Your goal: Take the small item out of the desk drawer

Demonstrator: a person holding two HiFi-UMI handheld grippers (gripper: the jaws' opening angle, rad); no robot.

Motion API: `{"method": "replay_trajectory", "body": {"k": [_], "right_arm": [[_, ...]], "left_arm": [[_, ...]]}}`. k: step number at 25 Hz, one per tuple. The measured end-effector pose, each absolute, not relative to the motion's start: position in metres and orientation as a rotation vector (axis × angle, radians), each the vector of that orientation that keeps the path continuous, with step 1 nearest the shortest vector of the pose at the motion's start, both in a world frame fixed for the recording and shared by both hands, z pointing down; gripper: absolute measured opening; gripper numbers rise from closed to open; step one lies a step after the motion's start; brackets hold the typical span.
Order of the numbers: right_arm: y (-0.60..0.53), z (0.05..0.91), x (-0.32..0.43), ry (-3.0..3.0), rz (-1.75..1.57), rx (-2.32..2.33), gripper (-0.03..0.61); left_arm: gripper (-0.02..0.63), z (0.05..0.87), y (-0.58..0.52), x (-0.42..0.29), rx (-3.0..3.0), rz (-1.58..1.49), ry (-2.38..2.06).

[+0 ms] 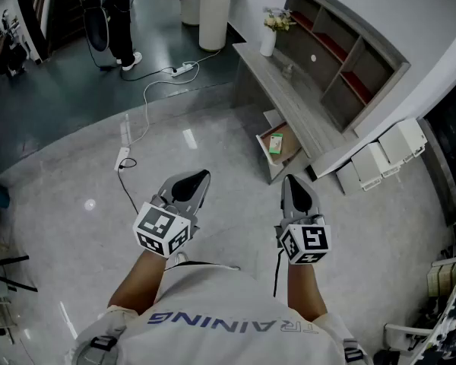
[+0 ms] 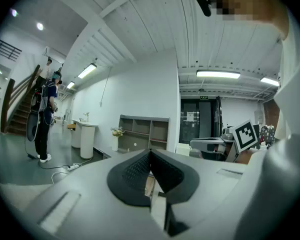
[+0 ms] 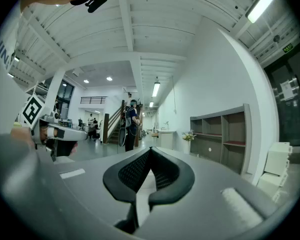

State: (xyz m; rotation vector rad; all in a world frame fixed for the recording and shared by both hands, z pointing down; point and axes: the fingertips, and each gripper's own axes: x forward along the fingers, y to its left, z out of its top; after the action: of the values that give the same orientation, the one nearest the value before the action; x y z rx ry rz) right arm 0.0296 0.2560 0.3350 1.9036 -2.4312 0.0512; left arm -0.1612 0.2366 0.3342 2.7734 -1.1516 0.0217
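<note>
Shirt [image 1: 213, 299] reads "TRAINING"; drawer [image 1: 267, 160] open

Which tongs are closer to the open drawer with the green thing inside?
Right. The right tongs are just in front of the open drawer, near its front edge, not touching. The left tongs are farther away, off to the drawer's left.

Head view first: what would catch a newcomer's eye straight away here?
In the foreground two grippers with marker cubes are held out level, the left gripper and the right gripper, both shut and holding nothing. Just beyond the right one, the desk drawer stands open with a small green item lying inside. Above it runs the grey desk, with a flower vase at its far end.
</note>
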Motion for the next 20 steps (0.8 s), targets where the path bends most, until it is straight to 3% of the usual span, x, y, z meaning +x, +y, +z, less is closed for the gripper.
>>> {"method": "replay_trajectory", "body": {"k": [20], "right_arm": [[0.239,0.338,-0.017,-2.456,0.052,1.871,0.017]], "left_arm": [[0.002,0.337,0.220,-0.201,2.753,-0.027,-1.131]]}}
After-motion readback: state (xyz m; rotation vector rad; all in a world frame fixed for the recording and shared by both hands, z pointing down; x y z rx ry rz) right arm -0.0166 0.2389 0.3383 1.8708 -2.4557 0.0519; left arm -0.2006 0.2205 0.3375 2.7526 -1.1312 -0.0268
